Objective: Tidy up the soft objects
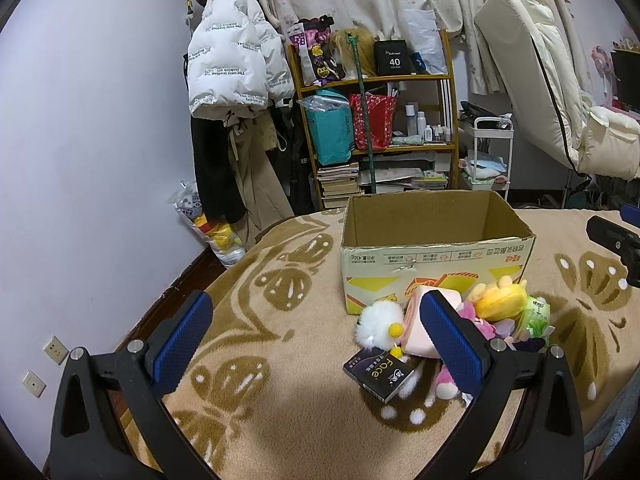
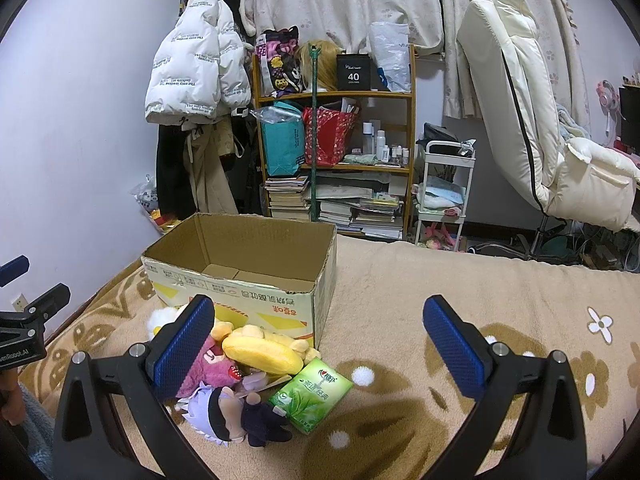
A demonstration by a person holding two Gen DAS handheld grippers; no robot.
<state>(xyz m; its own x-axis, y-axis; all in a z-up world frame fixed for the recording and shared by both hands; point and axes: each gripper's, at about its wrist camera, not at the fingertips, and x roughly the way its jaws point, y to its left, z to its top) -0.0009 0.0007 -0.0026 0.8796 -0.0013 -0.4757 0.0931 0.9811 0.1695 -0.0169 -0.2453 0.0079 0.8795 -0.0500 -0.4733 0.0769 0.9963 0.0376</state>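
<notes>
The left claw (image 1: 316, 328) hangs wide open above the patterned blanket (image 1: 280, 280), its blue pads holding nothing. An open cardboard box (image 1: 436, 248) stands on the blanket and serves as the landmark. Heaped against the box's near wall lie a white fluffy toy (image 1: 378, 324), a pink roll-shaped plush (image 1: 420, 328), a yellow plush (image 1: 500, 296) and a green tissue pack (image 1: 538, 312). A dark tissue pack (image 1: 378, 374) lies nearer the camera than the heap. Behind the box stands a crowded wooden shelf (image 1: 376, 120).

Toys (image 2: 256, 354) before box (image 2: 240, 280)
</notes>
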